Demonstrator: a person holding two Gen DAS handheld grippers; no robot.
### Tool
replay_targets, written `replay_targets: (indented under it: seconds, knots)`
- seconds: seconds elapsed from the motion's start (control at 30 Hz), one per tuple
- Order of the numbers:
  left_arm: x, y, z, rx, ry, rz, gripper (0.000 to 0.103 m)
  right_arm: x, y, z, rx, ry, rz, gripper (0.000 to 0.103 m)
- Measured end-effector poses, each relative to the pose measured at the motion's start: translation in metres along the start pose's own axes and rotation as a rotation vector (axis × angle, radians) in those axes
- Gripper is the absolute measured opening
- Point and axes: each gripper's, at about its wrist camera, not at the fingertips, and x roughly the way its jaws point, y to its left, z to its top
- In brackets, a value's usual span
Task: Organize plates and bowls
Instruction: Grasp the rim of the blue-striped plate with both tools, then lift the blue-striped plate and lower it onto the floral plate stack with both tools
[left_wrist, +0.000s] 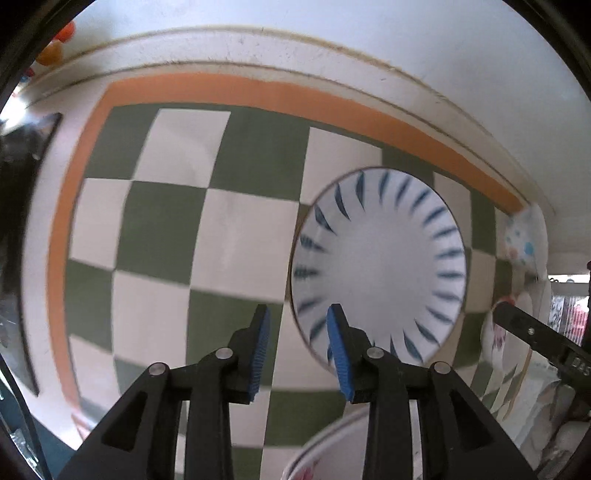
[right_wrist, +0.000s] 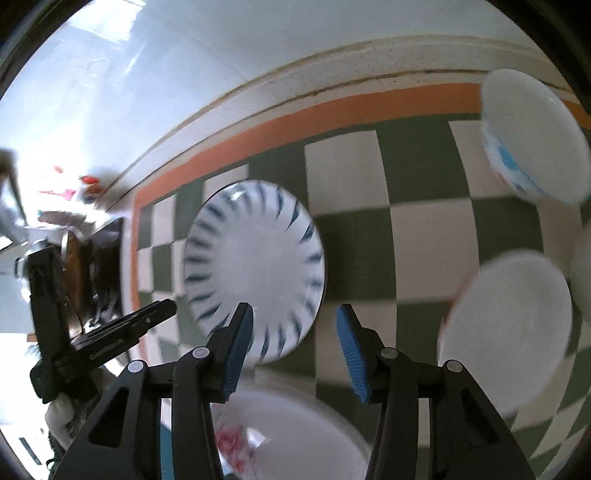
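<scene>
A white plate with blue dashes round its rim (left_wrist: 380, 266) lies on the green and white checkered cloth (left_wrist: 236, 236); it also shows in the right wrist view (right_wrist: 255, 269). My left gripper (left_wrist: 297, 350) is open and empty, its right finger over the plate's near edge. My right gripper (right_wrist: 293, 350) is open and empty, its left finger over the plate's near edge. A white bowl with a blue and red pattern (right_wrist: 532, 140) stands at the far right. A second white bowl (right_wrist: 506, 343) stands nearer on the right. A floral white dish (right_wrist: 288, 435) lies below the right gripper.
The cloth has an orange border (left_wrist: 258, 92) and lies by a white wall (left_wrist: 369, 26). The right gripper's body (left_wrist: 543, 339) shows at the right of the left view. The left gripper's body (right_wrist: 110, 339) shows at the left of the right view. Patterned dishes (left_wrist: 524, 240) stand at the cloth's right edge.
</scene>
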Motion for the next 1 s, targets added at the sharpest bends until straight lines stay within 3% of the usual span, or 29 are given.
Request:
replay_targets:
  seconds: [0.23,0.3,0.4,0.43,0.73,1.0]
  knots:
    - [0.034,0.006,0.021,-0.014,0.072,-0.026,0.029,0.049,-0.007,0.030,0.062,0.056,-0.022,0.049]
    - [0.036,0.006,0.023,-0.011,0.063,-0.024,0.027,0.055,-0.009,0.034,0.069,0.056,-0.024,0.040]
    - [0.036,0.005,0.024,0.000,0.055,-0.030,0.012,0.061,-0.012,0.035,0.075,0.065,-0.025,0.017]
    - [0.036,0.005,0.024,0.001,0.053,-0.034,0.012,0.064,-0.012,0.035,0.074,0.072,-0.027,0.010]
    - [0.027,-0.004,0.013,0.026,0.025,-0.007,0.012,0.062,-0.010,0.031,0.037,0.044,-0.030,0.008]
    - [-0.008,-0.013,-0.007,0.029,-0.032,-0.016,0.012,0.023,0.005,0.017,-0.024,-0.001,-0.020,0.006]
